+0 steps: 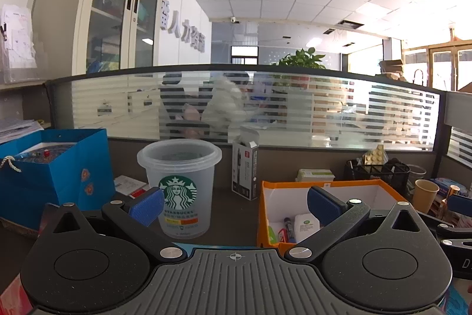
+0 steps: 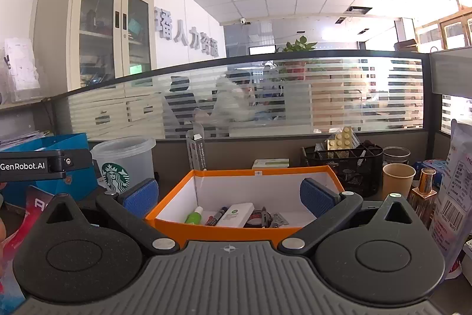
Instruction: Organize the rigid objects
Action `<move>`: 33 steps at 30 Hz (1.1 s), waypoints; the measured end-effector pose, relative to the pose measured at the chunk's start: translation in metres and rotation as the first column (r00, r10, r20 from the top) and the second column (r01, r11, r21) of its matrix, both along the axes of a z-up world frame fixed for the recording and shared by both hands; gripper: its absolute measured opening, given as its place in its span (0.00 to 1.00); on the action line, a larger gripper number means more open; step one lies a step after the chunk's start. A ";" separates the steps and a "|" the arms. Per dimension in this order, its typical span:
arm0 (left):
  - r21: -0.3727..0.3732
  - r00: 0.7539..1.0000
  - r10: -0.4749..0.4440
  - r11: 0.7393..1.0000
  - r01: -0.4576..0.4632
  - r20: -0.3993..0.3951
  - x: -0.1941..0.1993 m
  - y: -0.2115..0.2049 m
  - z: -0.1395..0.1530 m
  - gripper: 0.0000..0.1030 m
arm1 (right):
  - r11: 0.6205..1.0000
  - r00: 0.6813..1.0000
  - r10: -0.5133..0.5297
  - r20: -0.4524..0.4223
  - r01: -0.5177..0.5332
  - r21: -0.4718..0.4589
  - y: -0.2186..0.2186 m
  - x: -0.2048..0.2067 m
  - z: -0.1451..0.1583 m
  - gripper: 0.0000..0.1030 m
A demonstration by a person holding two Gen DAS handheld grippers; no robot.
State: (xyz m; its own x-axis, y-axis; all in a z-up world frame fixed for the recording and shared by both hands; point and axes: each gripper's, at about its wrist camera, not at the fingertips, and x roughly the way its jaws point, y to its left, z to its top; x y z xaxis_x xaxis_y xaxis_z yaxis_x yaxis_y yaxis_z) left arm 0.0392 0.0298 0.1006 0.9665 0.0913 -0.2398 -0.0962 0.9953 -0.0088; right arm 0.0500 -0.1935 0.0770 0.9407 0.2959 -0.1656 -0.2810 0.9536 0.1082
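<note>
An orange box (image 2: 218, 228) with a white inside sits on the desk in front of my right gripper (image 2: 228, 198), which is open and empty. Inside lie a green tube (image 2: 193, 216), a marker (image 2: 217, 216), a white case (image 2: 239, 214) and a roll of tape (image 2: 259, 219). In the left wrist view the same orange box (image 1: 261, 214) is on the right. A translucent Starbucks cup (image 1: 180, 185) stands upright just ahead of my left gripper (image 1: 234, 207), which is open with nothing between its fingers.
A blue gift bag (image 1: 56, 176) stands at the left, a tall dark carton (image 1: 244, 167) behind the cup. A black mesh organizer (image 2: 345, 164), a paper cup (image 2: 396, 180), a battery (image 2: 426, 180) and a plastic packet (image 2: 454, 188) crowd the right. A frosted glass partition (image 2: 265, 96) bounds the desk's far side.
</note>
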 end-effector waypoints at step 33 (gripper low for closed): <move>0.043 0.999 0.017 0.999 -0.018 0.034 -0.001 -0.009 -0.004 1.00 | 1.000 1.000 0.001 -0.006 -0.001 -0.003 0.000 0.000 -0.002 1.00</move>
